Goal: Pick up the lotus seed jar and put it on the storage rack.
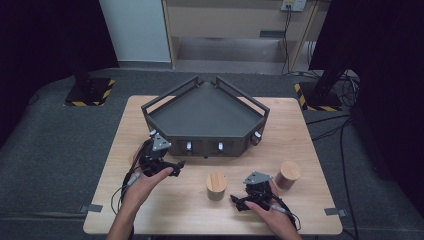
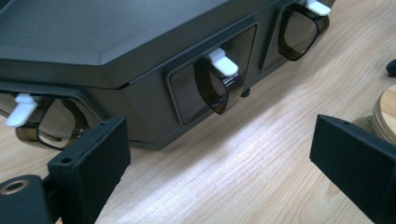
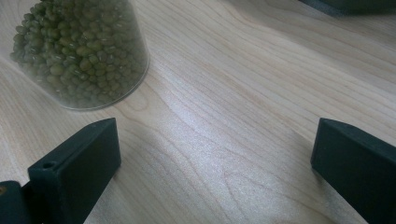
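Jars (image 1: 216, 186) and (image 1: 288, 174) stand on the table (image 1: 120, 200) near its front edge, both capped with wooden lids and neither in the tray (image 1: 205, 112) at the back, so loading looks not yet begun. Left gripper (image 1: 172, 167) hovers with jaws wide and empty before the tray's front wall (image 2: 154, 112). Right gripper (image 1: 239, 202) sits wide and empty beside the bean jar (image 3: 79, 51), between the two jars.

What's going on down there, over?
Both tongs open, nothing held. Left tongs face the dark tray front. Right tongs beside the bean jar. Nothing between them.
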Motion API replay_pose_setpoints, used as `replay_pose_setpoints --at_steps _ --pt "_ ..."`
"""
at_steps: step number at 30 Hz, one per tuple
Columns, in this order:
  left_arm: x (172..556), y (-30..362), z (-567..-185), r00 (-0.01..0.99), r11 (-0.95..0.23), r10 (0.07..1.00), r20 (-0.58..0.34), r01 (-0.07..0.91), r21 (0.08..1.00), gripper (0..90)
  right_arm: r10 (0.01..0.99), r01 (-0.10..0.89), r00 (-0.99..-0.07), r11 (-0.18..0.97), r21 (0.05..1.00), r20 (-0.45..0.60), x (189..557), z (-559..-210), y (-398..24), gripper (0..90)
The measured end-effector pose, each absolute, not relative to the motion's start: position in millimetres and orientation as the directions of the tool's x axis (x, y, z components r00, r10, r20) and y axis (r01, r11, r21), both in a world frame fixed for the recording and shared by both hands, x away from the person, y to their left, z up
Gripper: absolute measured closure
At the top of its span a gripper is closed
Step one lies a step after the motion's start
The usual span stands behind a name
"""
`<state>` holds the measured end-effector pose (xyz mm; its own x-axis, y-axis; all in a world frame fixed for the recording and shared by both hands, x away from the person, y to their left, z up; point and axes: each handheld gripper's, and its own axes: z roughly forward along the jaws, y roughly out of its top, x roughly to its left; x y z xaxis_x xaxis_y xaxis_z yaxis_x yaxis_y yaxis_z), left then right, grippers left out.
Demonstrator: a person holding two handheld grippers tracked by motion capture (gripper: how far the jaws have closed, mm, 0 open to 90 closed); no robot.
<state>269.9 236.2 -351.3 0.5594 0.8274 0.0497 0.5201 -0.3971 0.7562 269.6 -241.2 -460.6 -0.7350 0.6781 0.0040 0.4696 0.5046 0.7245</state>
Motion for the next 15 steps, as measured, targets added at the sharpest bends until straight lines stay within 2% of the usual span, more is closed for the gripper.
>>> replay_pose_setpoints --at_steps 15 --pt "273 253 -349 0.553 -0.384 0.832 0.050 0.508 0.771 3.5 0.680 0.471 -0.733 0.503 0.725 0.004 269 -461 -241 1.6"
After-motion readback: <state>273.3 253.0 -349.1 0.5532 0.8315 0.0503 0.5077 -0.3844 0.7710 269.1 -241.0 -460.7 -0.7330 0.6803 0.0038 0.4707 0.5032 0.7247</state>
